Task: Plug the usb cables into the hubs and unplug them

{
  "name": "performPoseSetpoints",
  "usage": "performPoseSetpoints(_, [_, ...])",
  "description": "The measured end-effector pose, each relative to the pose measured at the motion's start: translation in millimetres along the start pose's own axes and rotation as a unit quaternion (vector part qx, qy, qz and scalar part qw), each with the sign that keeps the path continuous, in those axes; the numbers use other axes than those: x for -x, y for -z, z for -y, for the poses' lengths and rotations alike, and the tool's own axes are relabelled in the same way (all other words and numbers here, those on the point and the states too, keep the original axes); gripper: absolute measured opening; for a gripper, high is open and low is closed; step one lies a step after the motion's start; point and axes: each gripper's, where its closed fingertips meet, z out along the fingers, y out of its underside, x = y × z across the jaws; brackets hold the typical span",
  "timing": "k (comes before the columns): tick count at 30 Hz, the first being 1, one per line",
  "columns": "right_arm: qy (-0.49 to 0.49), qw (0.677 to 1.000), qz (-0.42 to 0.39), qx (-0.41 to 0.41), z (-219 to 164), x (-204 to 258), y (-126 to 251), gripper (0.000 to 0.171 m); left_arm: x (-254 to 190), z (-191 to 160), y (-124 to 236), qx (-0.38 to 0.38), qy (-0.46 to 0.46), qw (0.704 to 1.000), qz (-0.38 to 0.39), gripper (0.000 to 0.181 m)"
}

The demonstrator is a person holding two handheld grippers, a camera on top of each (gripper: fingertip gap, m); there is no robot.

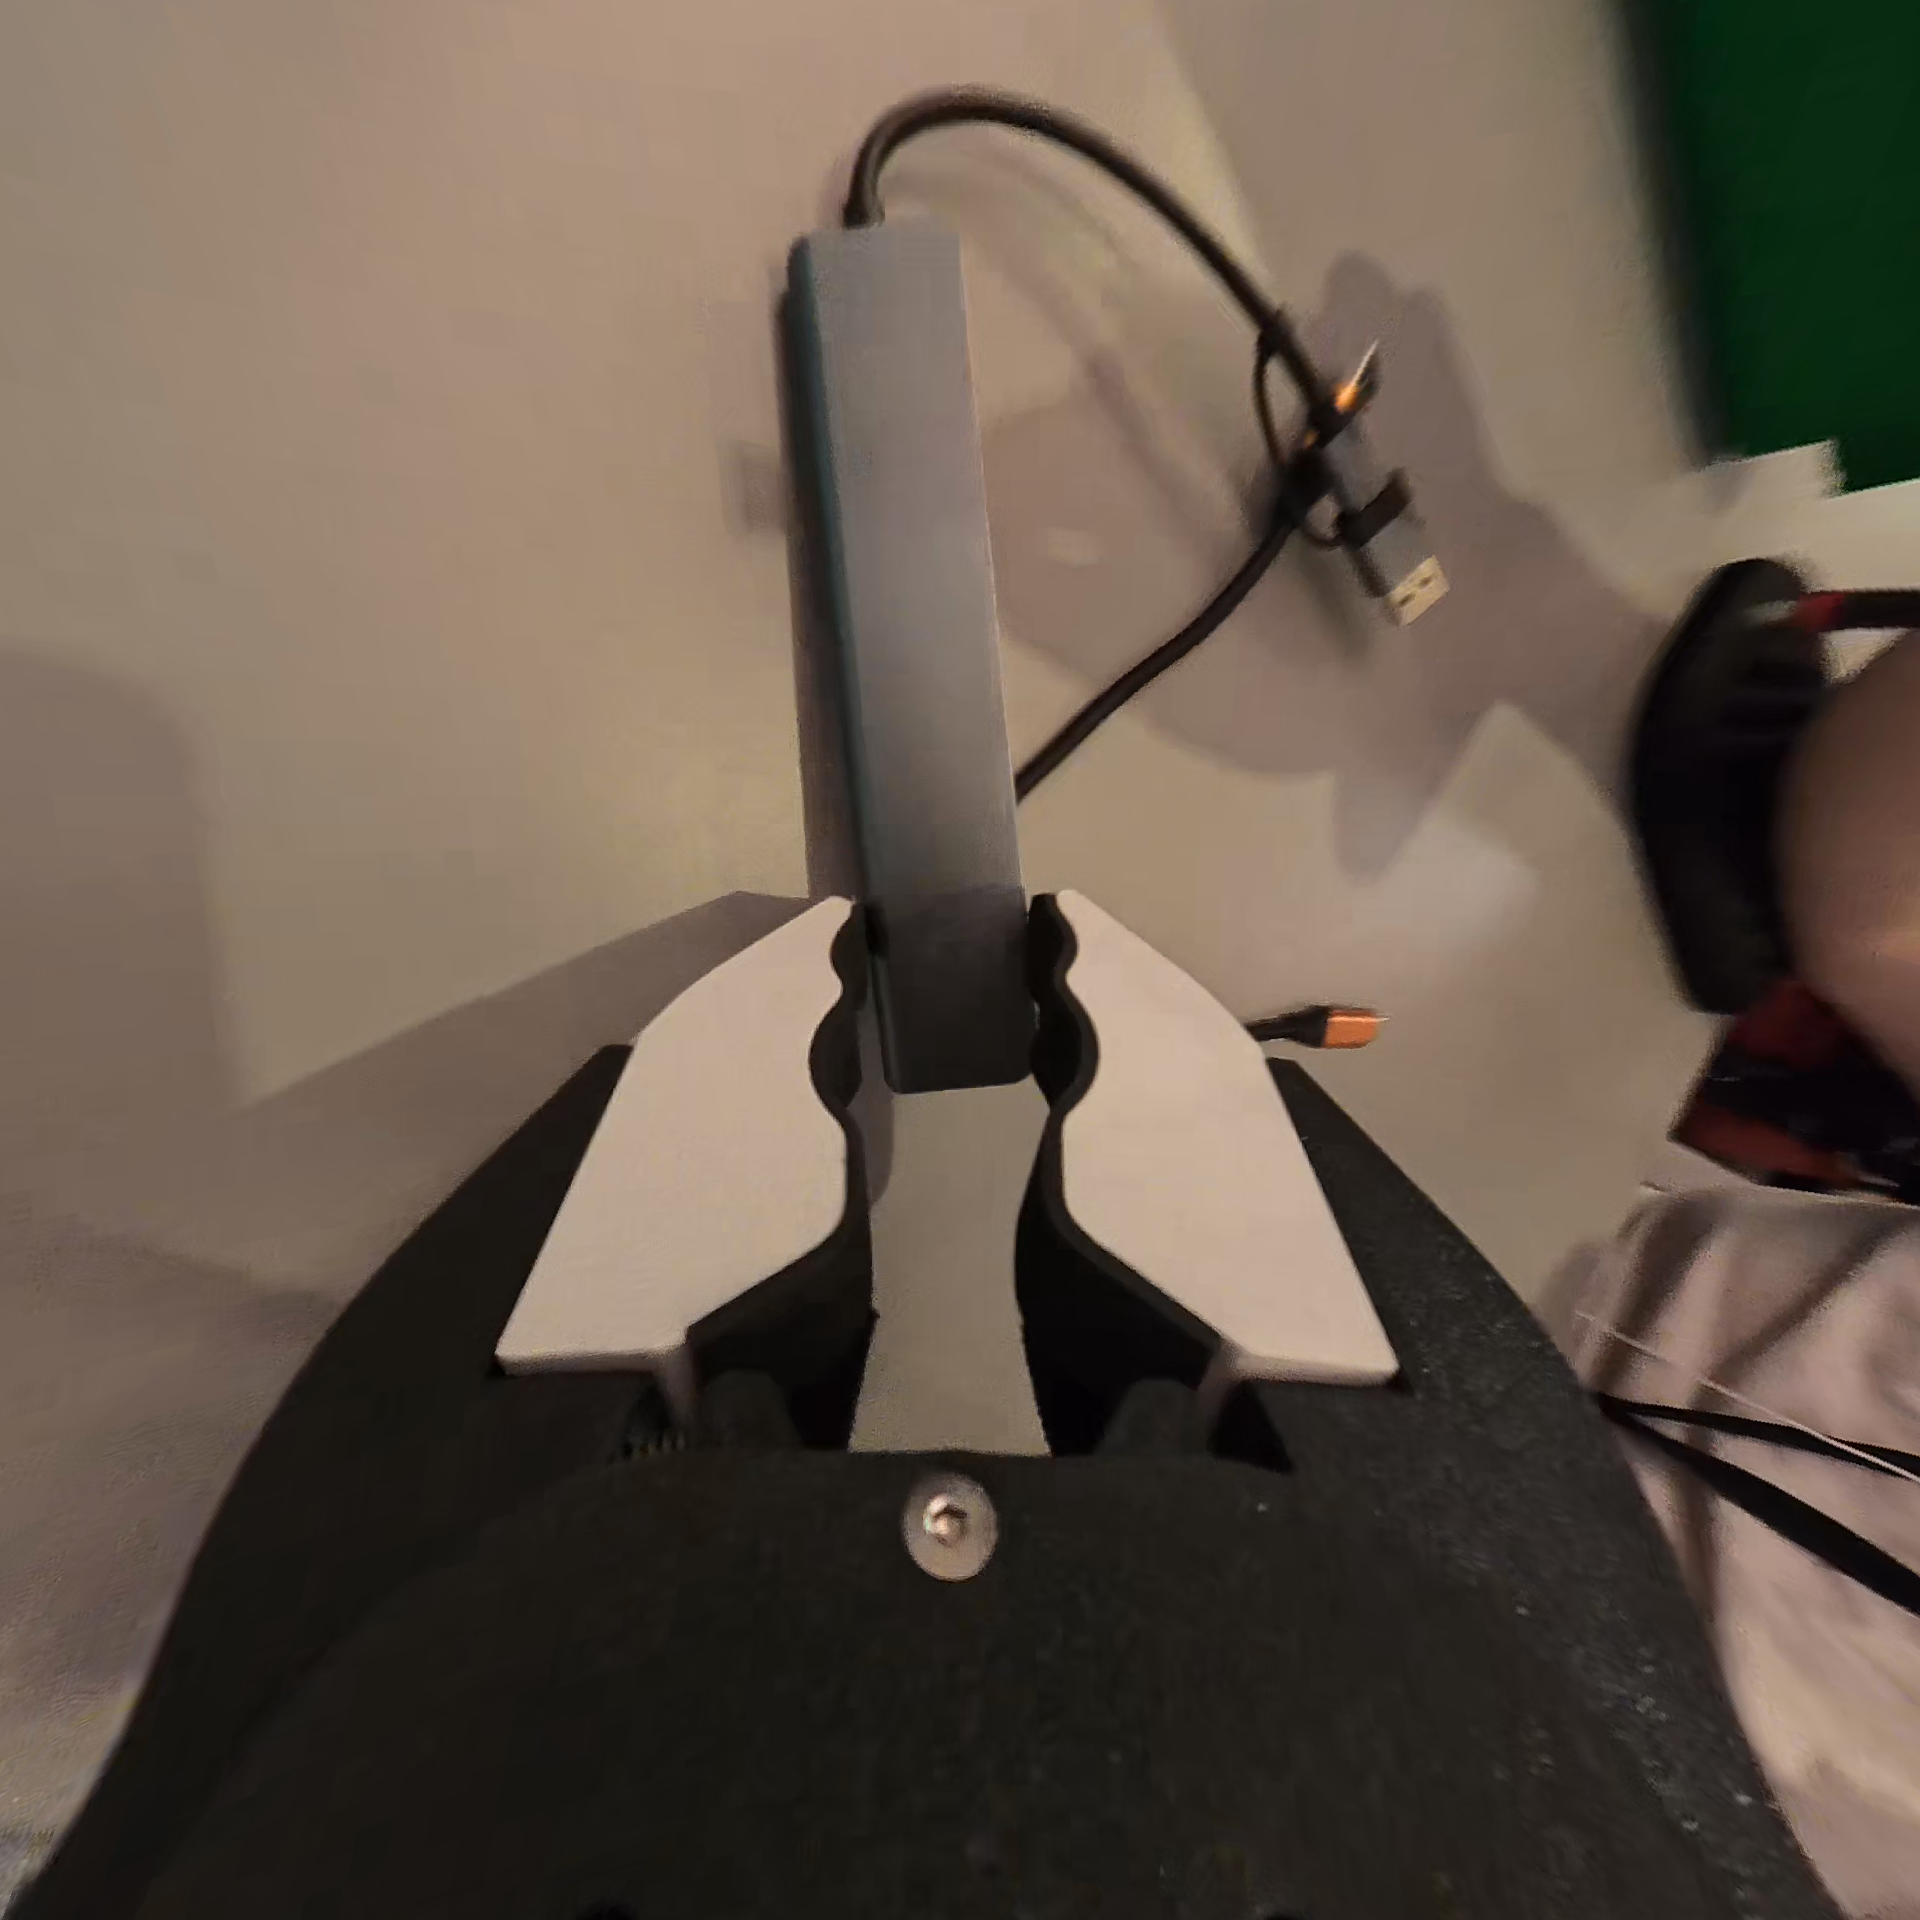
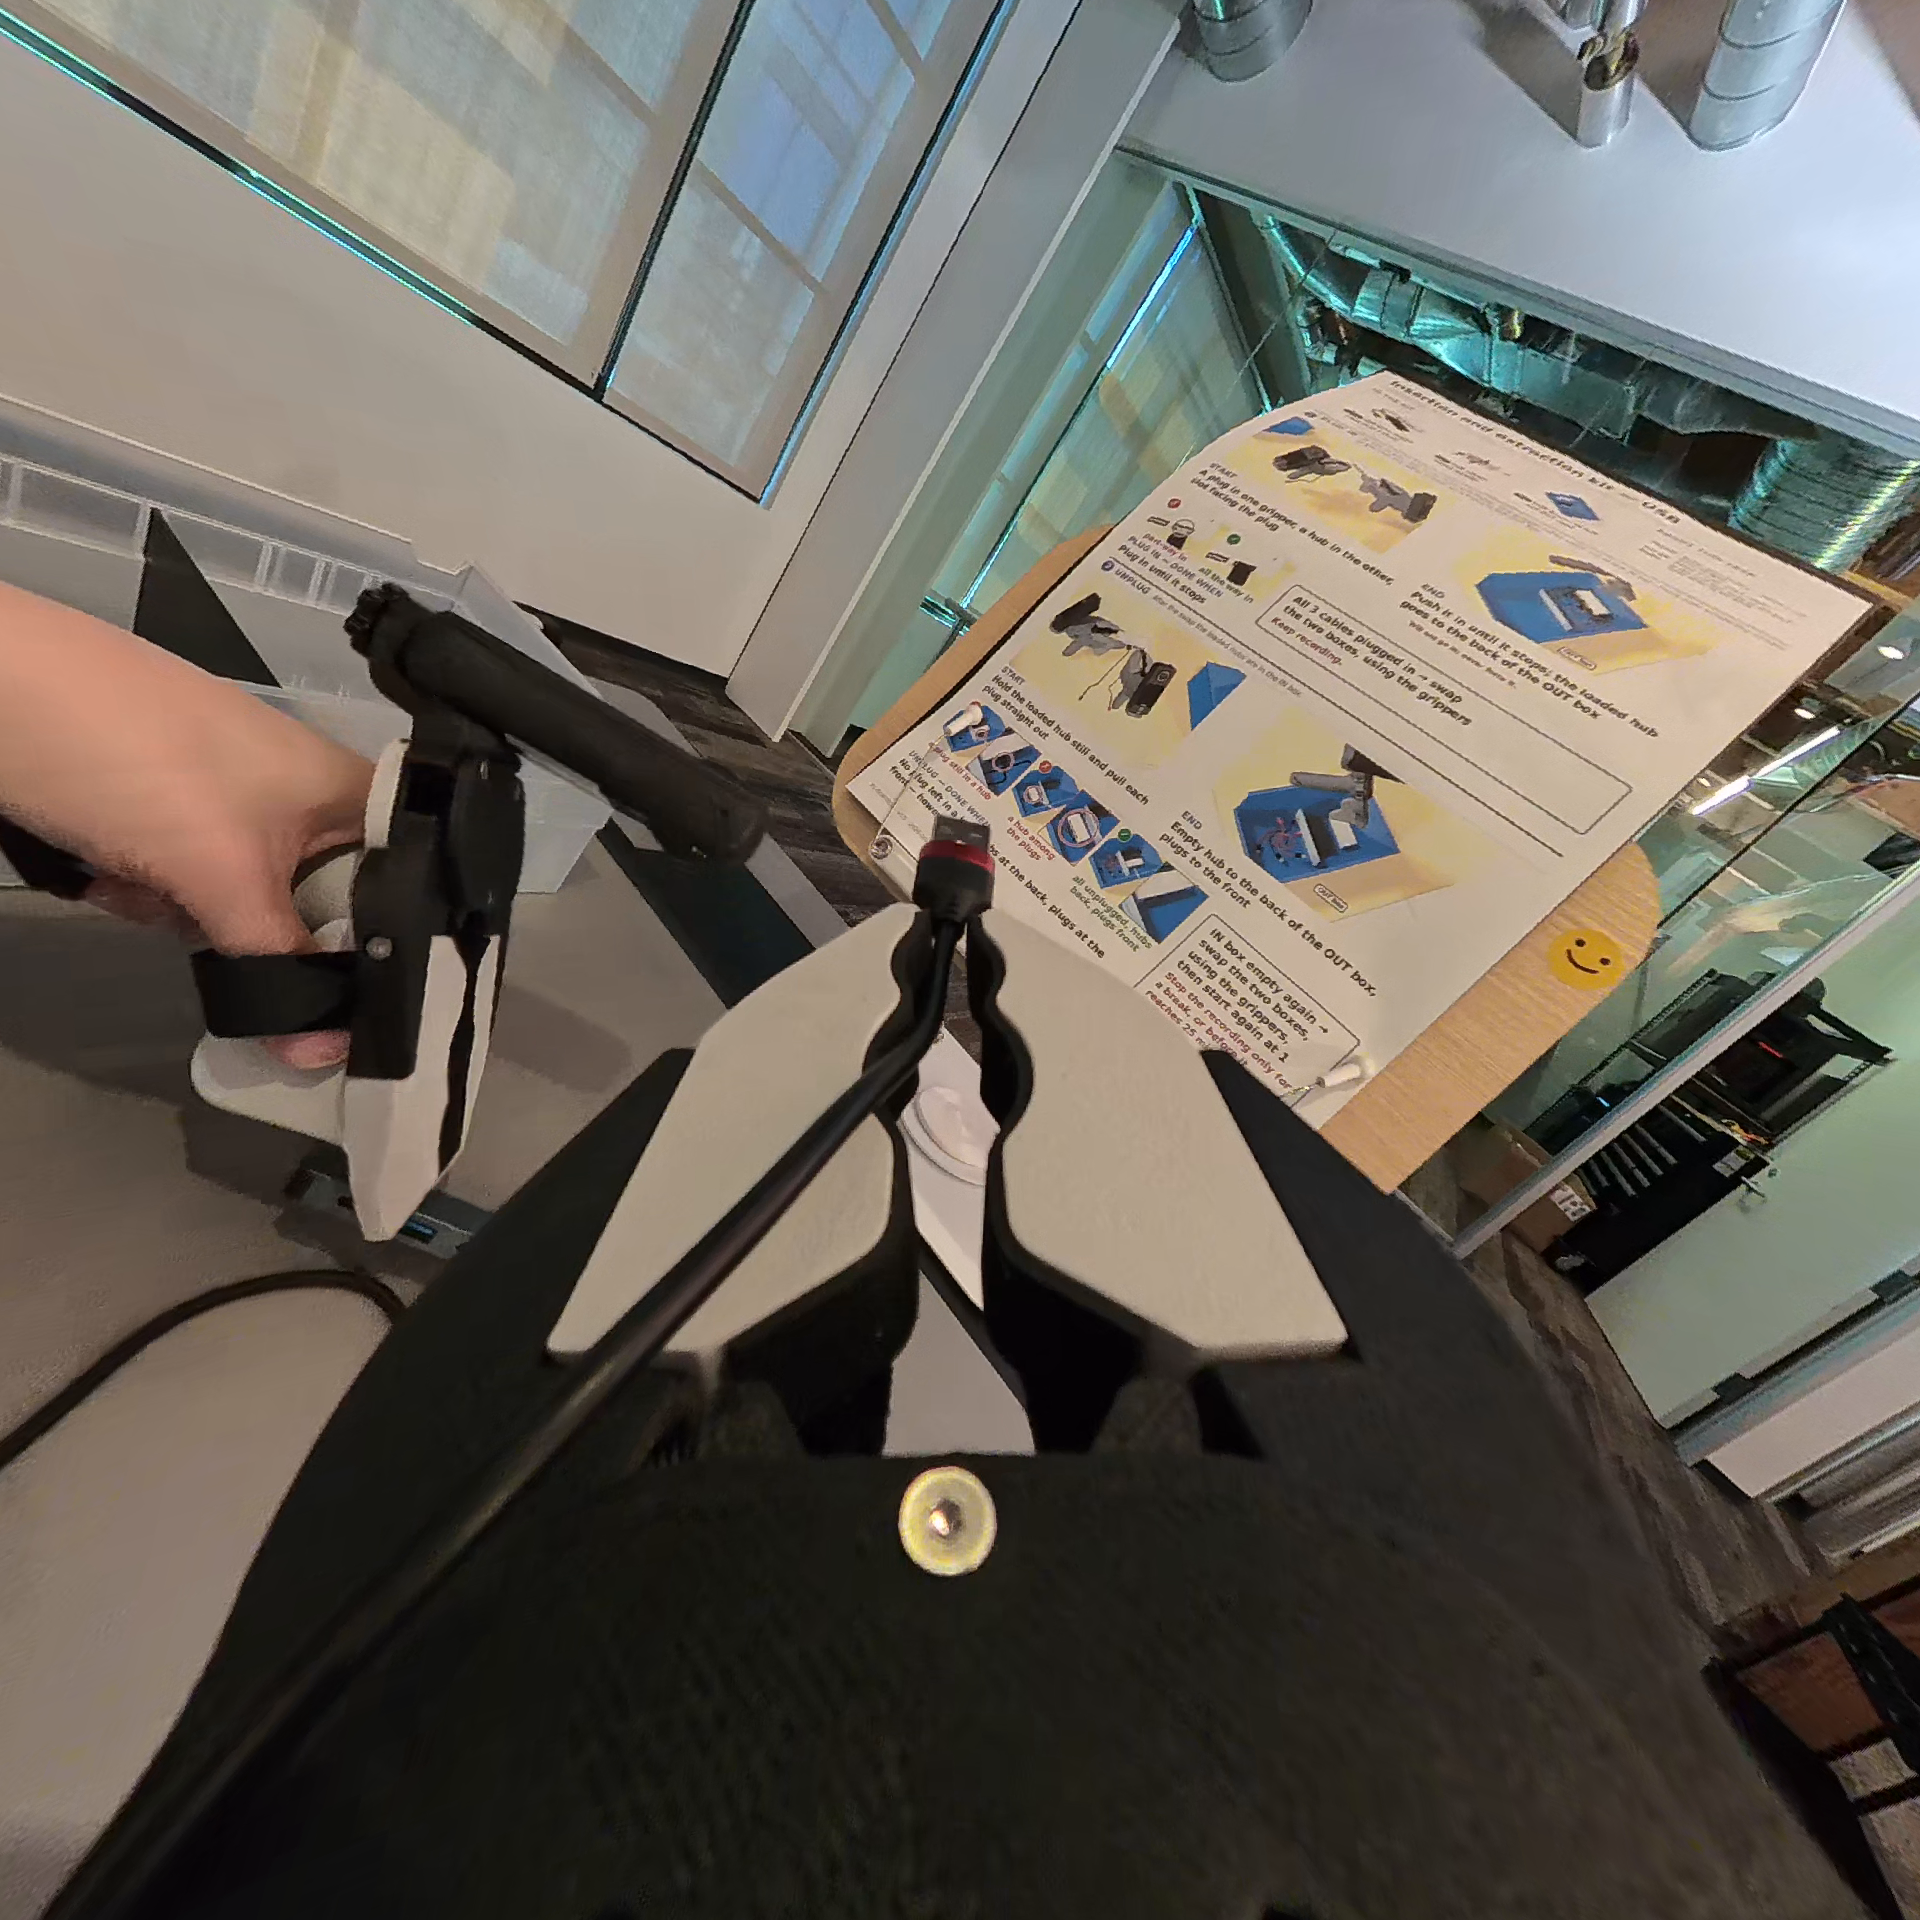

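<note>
The long grey slab-shaped metal USB hub (image 1: 902, 665) lies flat on the pale surface (image 1: 364, 520), its long axis straight ahead of the left tongs (image 1: 951, 987), which clamp its near end. Its own black cable (image 1: 1091, 156) leaves the far end. The right tongs (image 2: 940, 935) pinch a thin black cable with a red-collared USB plug (image 2: 954, 857) just behind the plug, which points forward and up, away from the hub (toward an instruction poster (image 2: 1351, 707)). The hub lies low to the left of this plug, so I judge the right tongs must turn leftward and down. The ports are hardly visible.
</note>
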Motion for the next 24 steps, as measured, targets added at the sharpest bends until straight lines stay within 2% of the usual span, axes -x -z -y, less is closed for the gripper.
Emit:
performPoseSetpoints(4, [-0.005, 1.000, -0.001, 0.001, 0.2, -3.2, 1.0, 0.007, -15.3, 2.8, 1.3, -0.015, 0.004, 0.998, -0.068, 0.029])
performPoseSetpoints(13, [-0.016, 1.000, 0.002, 0.017, -6.7, -2.7, -1.2, 0.006, -31.2, 22.7, 20.6, -0.093, 0.006, 0.987, -0.131, 0.029])
performPoseSetpoints(20, [-0.018, 0.999, 0.010, 0.039, -11.8, 5.8, -6.2, 0.006, -32.8, 47.5, 54.5, -0.206, 0.040, 0.963, -0.172, 0.029])
performPoseSetpoints(24, [-0.038, 0.996, 0.021, 0.079, -13.3, 15.7, -11.2, 0.006, -44.0, 58.2, 71.8, -0.251, 0.040, 0.947, -0.195, 0.029])
